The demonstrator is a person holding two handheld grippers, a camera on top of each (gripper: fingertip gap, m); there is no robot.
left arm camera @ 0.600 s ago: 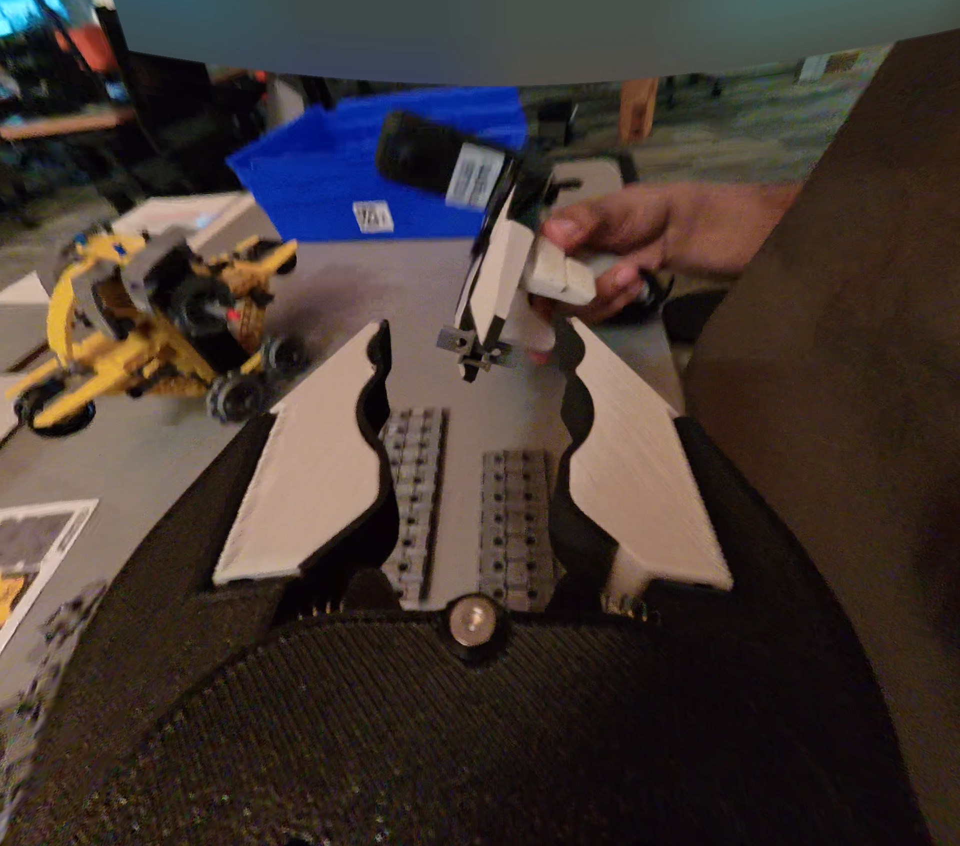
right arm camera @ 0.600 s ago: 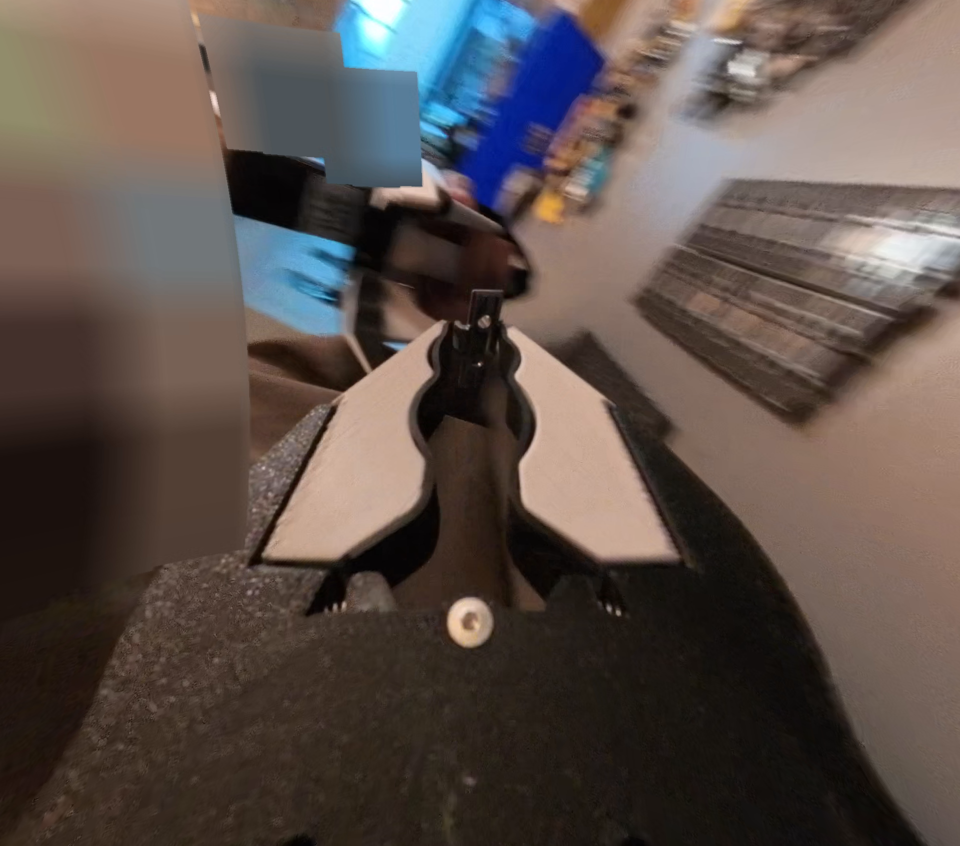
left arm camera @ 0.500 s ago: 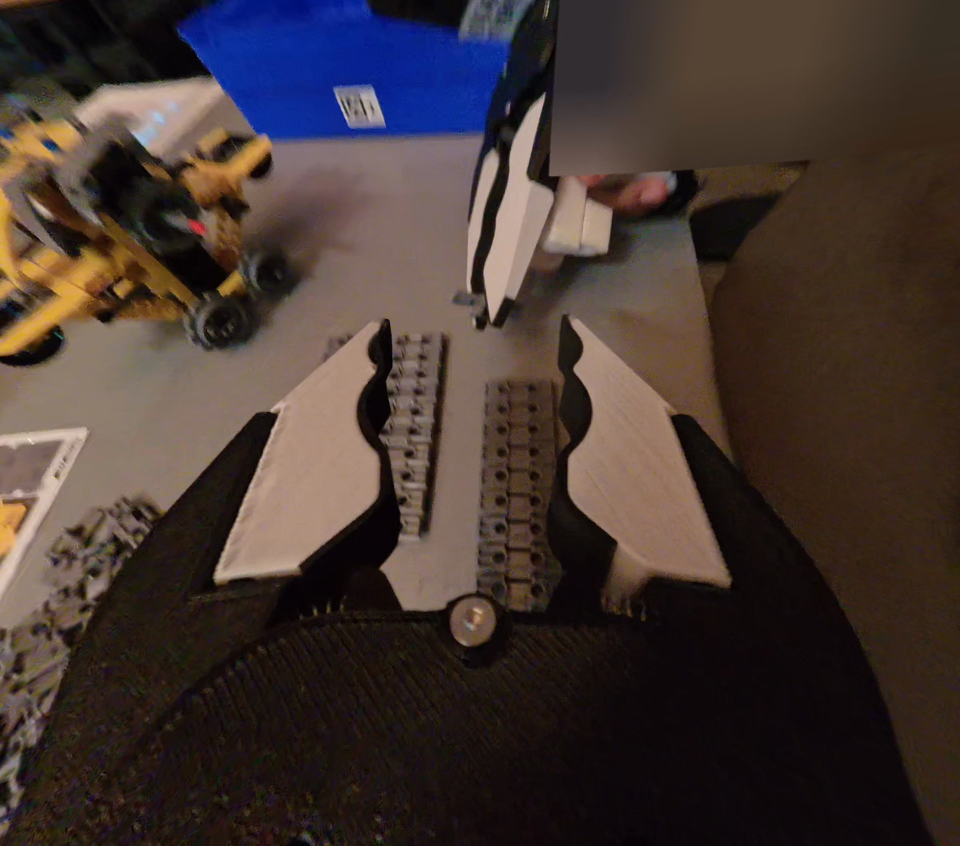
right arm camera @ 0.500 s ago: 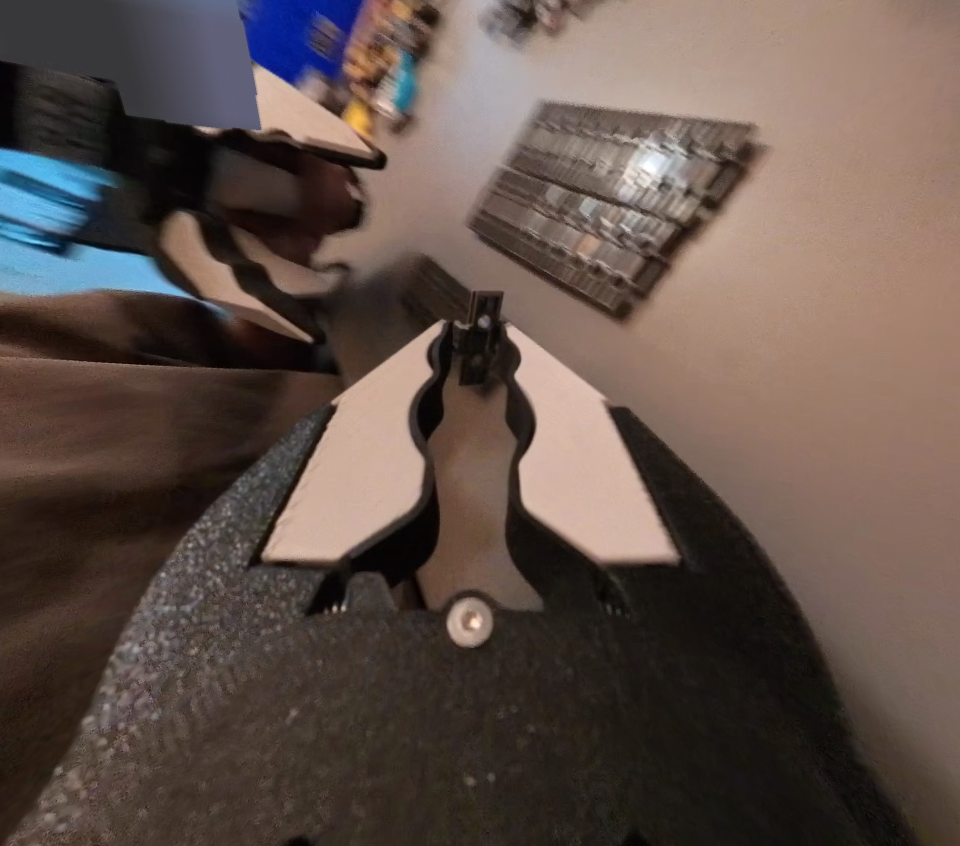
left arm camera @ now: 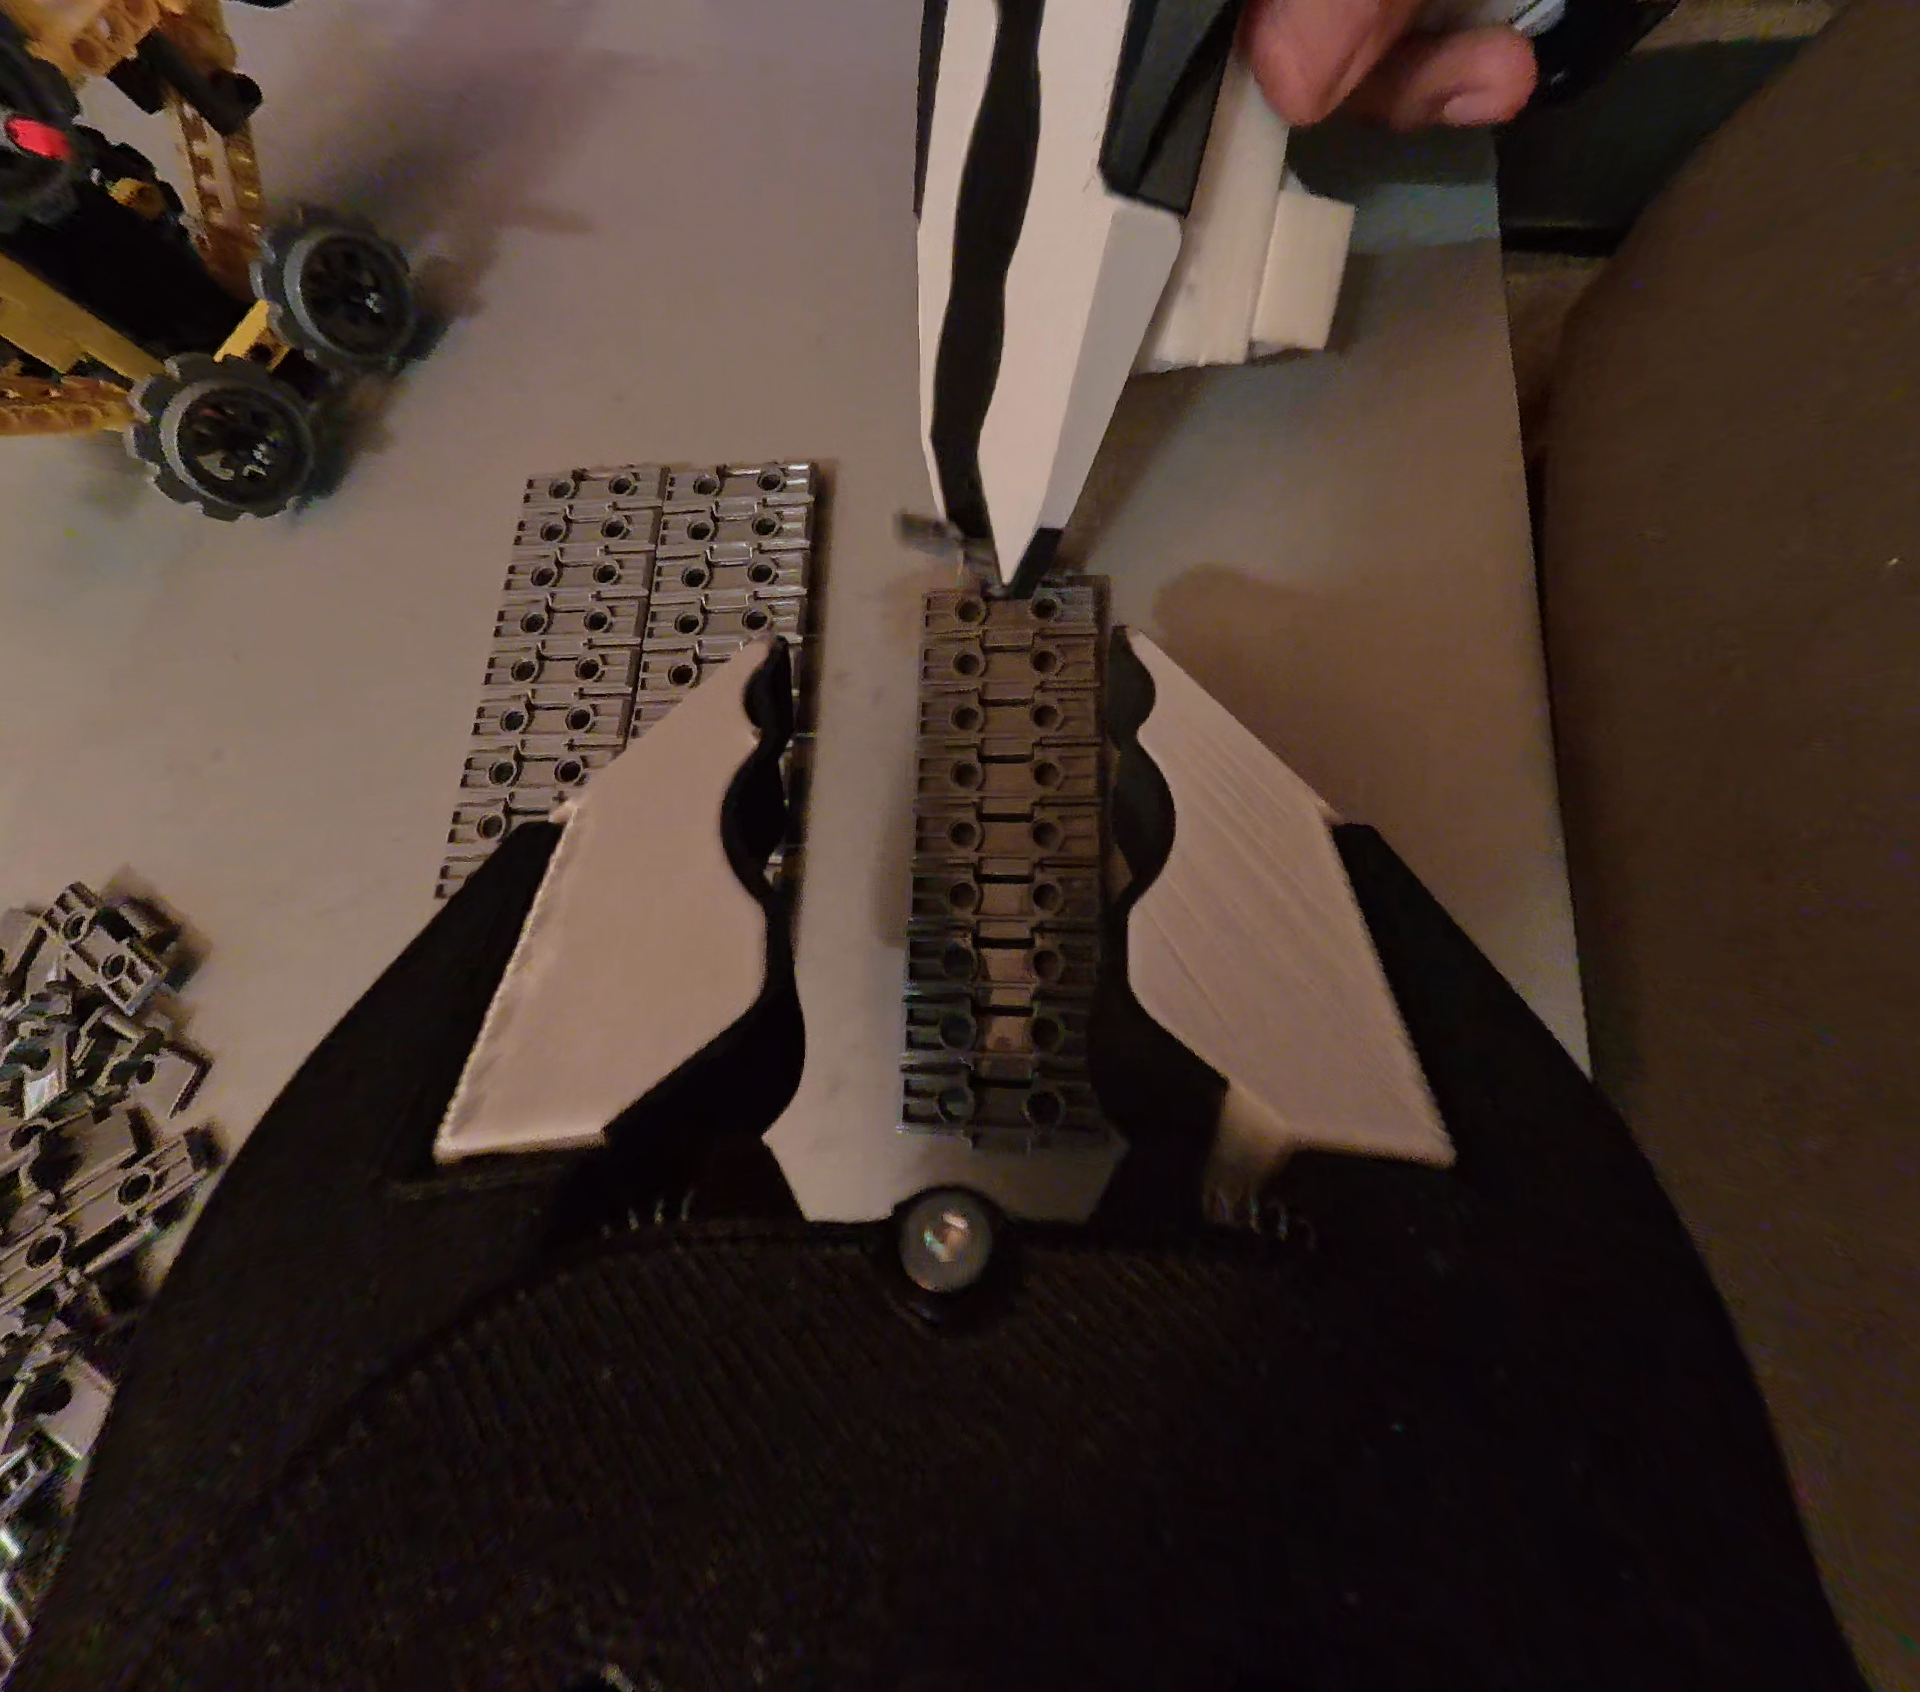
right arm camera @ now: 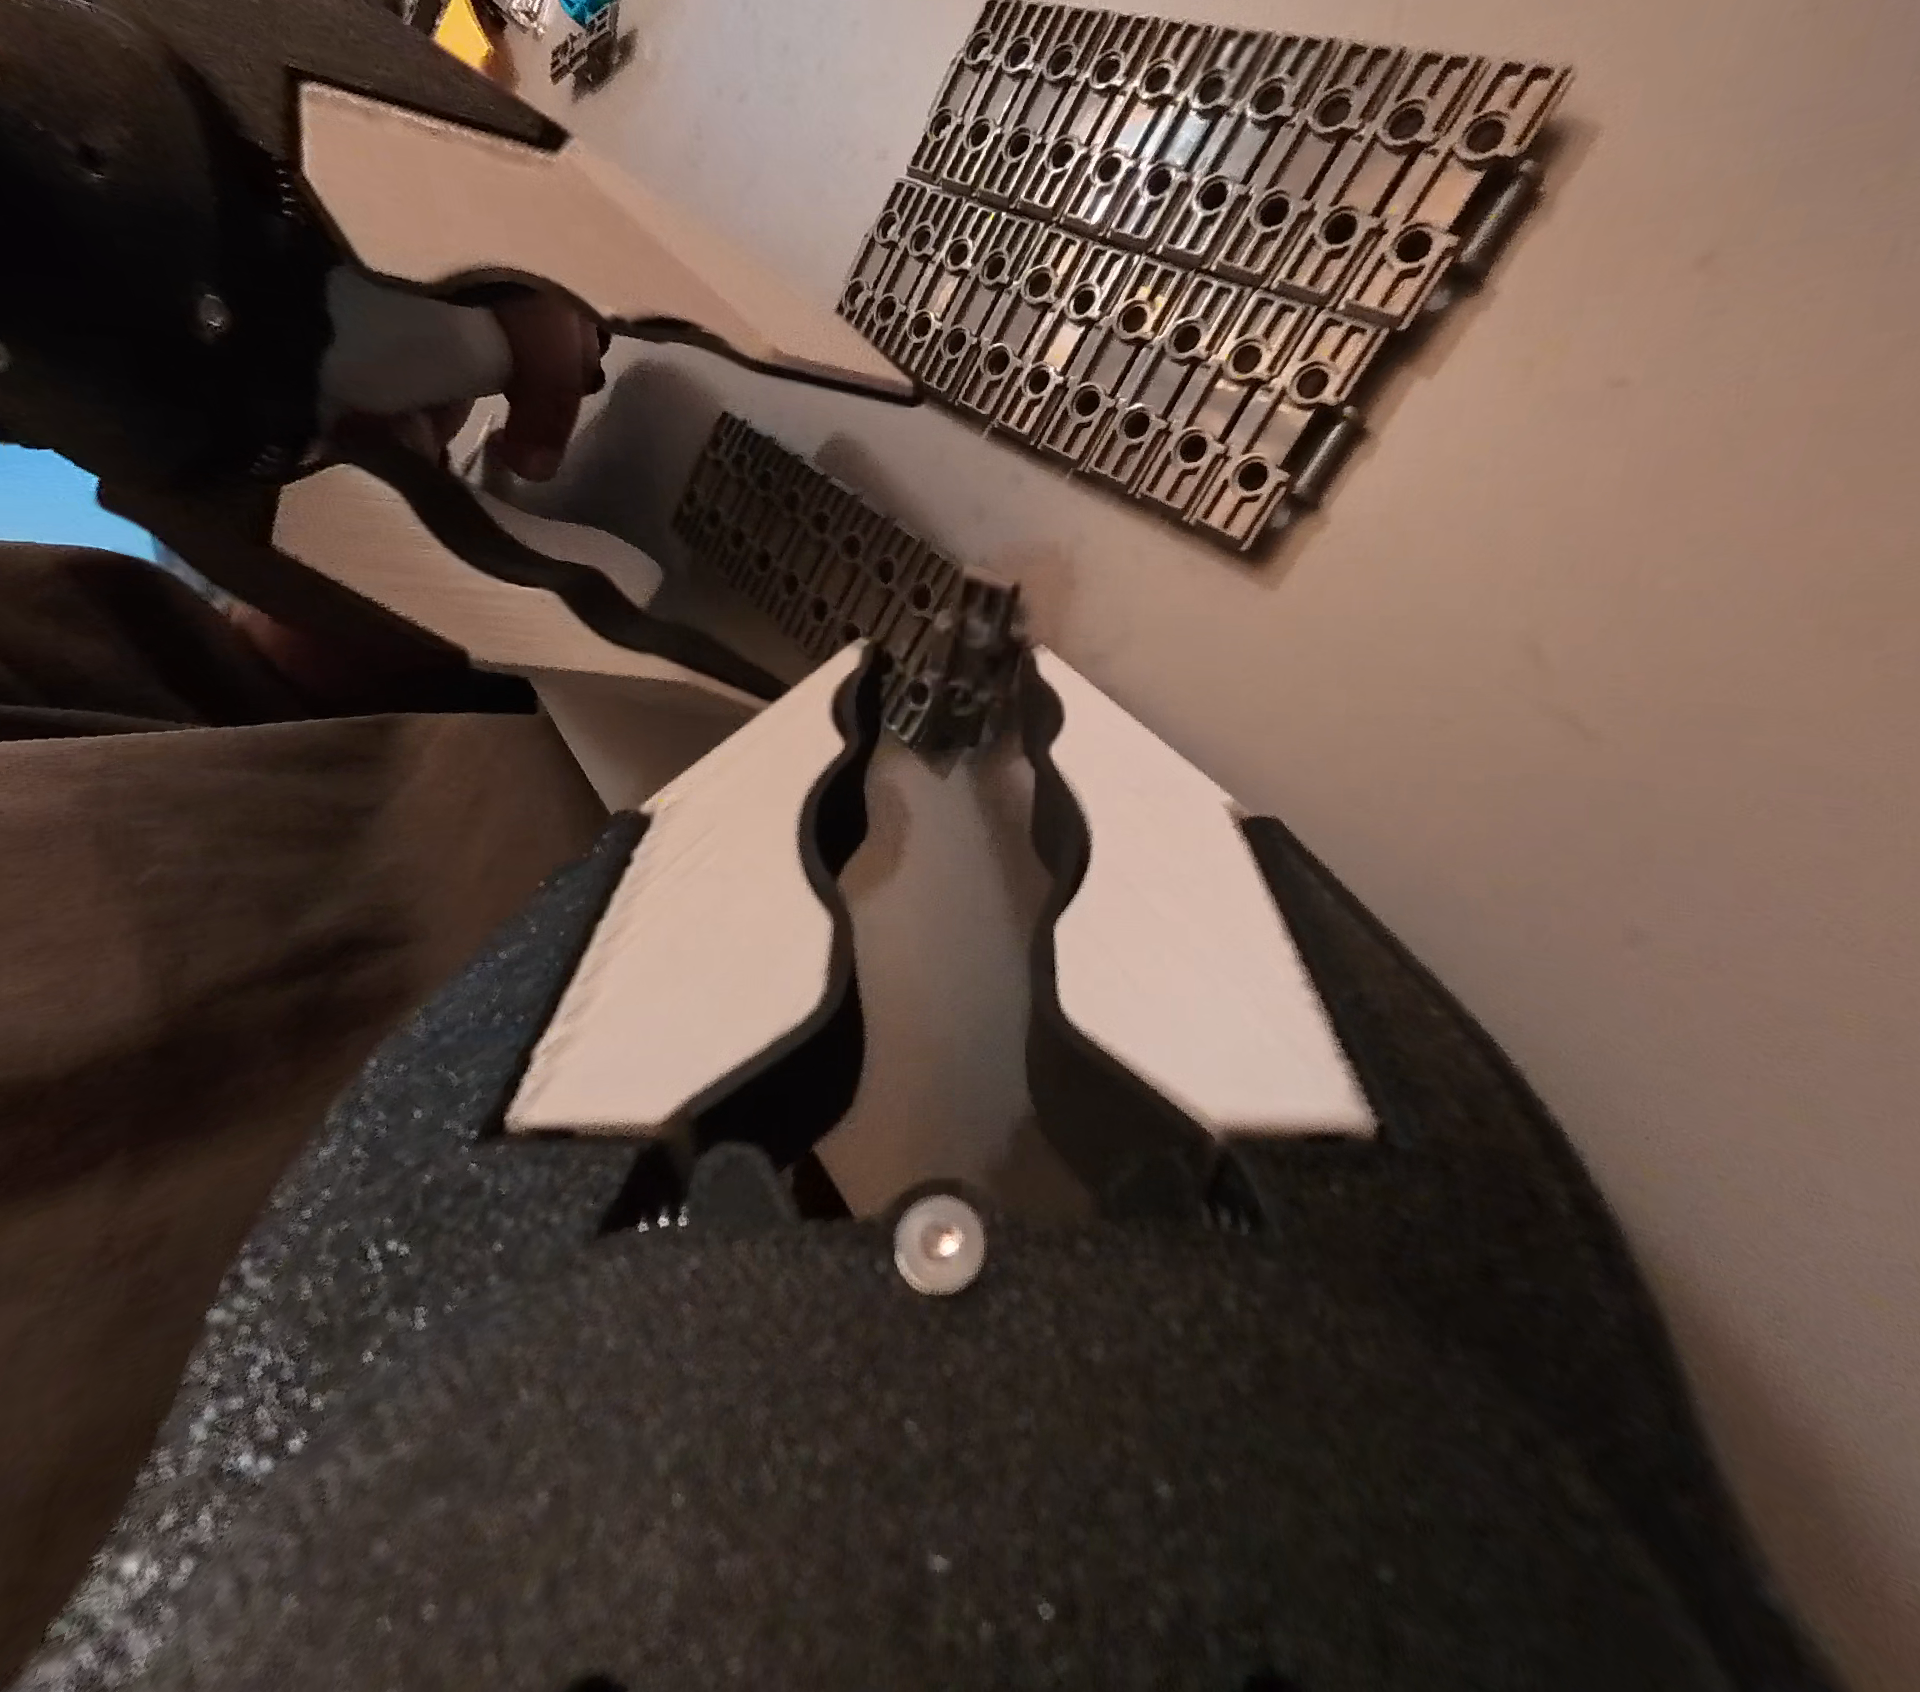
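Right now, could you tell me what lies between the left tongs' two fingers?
A narrow strip of linked grey track pieces lies flat on the table between them, shown in the left wrist view.

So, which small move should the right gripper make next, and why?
Probably lower the right gripper slightly, pressing its small grey link onto the far end of the single tread strip. The link already touches that end, while the open left gripper straddles the strip without touching it.

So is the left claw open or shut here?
Open. The left claw has its two white fingers spread wide on either side of the narrow grey track strip lying flat on the table; neither clearly touches it.
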